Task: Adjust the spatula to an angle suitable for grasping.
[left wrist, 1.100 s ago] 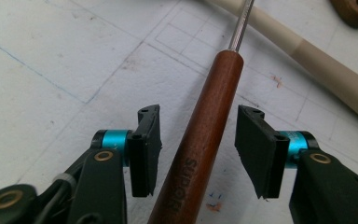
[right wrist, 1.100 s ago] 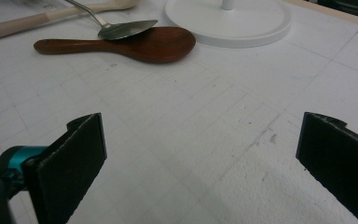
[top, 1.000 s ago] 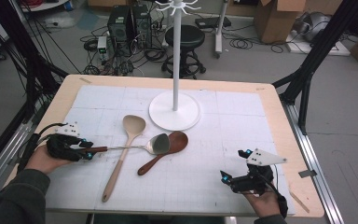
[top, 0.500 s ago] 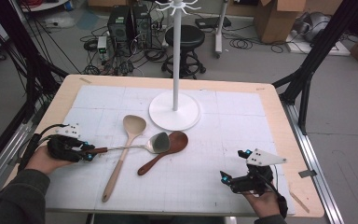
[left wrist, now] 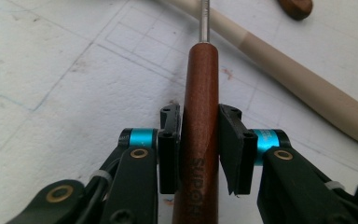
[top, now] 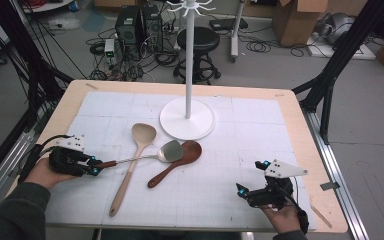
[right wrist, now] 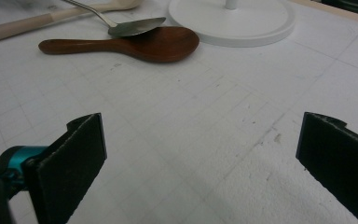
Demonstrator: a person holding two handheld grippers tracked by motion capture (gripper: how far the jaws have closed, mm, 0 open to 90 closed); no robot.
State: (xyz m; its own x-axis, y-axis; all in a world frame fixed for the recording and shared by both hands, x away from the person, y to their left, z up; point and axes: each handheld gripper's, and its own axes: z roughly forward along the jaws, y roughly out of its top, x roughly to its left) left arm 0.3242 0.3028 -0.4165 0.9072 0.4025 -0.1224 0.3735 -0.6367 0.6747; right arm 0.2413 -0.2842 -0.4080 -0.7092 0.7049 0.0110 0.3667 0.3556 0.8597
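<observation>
My left tongs (top: 96, 167) had just been closing on the reddish wooden handle of the metal ladle (top: 169, 151), and their pads sat against it on both sides. The ladle lay on the surface (top: 290, 105) at about nine o'clock from the white stand (top: 187, 117), its shaft crossing over the pale wooden spoon (top: 130, 167), its bowl resting on the dark wooden spoon (top: 177, 161). My right tongs (top: 252, 177) hung wide open and empty at five o'clock, well apart from the spoons.
</observation>
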